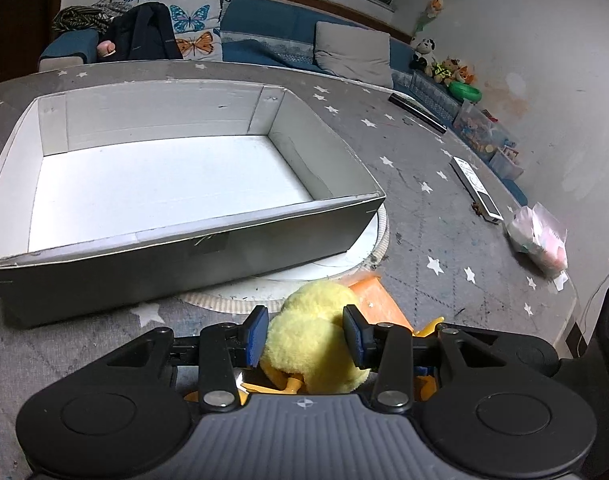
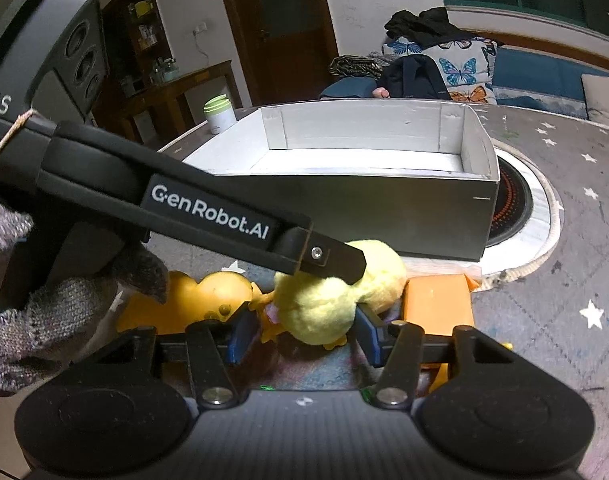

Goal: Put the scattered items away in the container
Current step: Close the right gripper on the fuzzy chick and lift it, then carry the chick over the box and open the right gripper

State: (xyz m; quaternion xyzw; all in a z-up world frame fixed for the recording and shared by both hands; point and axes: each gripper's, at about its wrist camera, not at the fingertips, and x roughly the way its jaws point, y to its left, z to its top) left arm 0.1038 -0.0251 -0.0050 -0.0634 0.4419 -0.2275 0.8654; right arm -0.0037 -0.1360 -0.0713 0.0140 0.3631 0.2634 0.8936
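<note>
A yellow plush duck [image 1: 316, 332] lies on the grey star-patterned cloth just in front of the open grey box with a white inside [image 1: 176, 184]. My left gripper [image 1: 306, 334] has its blue pads on both sides of the plush and is shut on it. In the right wrist view the left gripper's arm [image 2: 208, 216] reaches over the plush duck [image 2: 336, 300]. My right gripper [image 2: 302, 338] is open, low behind the plush, holding nothing. An orange block [image 2: 438, 304] lies right of the plush and an orange rubber duck [image 2: 208, 292] lies left of it.
The box [image 2: 368, 184] sits partly on a round white-rimmed hotplate [image 2: 544, 204]. A white remote [image 1: 476, 190], a plastic bag [image 1: 540, 236] and a black tube [image 1: 418, 114] lie to the right. A white jar with a green lid [image 2: 220, 114] stands beyond the box.
</note>
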